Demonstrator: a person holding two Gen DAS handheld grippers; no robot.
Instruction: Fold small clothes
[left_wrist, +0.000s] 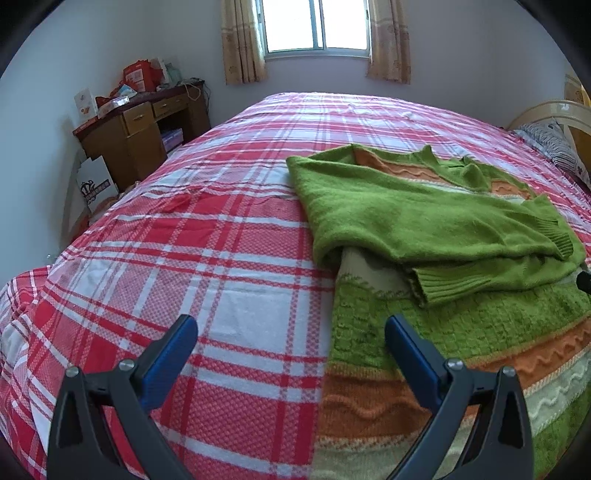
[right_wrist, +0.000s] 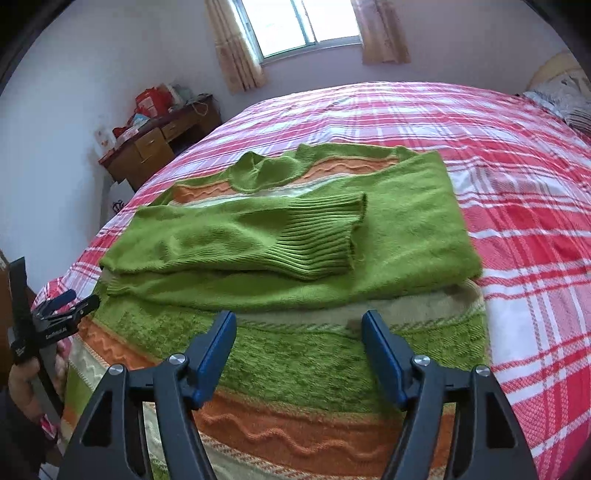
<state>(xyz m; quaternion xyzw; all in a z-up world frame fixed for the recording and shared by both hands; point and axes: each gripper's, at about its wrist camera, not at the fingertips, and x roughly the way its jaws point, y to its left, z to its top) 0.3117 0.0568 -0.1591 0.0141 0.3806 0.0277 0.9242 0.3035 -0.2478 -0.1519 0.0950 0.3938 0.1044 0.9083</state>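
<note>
Plaid bedsheet (left_wrist: 229, 258) gives flat folding surface. Green sweater (right_wrist: 295, 236) lies on it, sleeves crossed over chest for folding. Right gripper (right_wrist: 299, 332) and left gripper (left_wrist: 291, 332) over its hem: jaws apart, empty.

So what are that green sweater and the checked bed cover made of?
The sweater looks like fuzzy knitted wool or acrylic: ribbed cuffs, raised wavy bands. The bed cover seems woven cotton, matte, with a small waffle-like texture.

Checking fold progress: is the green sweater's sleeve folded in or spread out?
Folded in: the sleeve lies across the sweater body, ribbed cuff on top.
</note>
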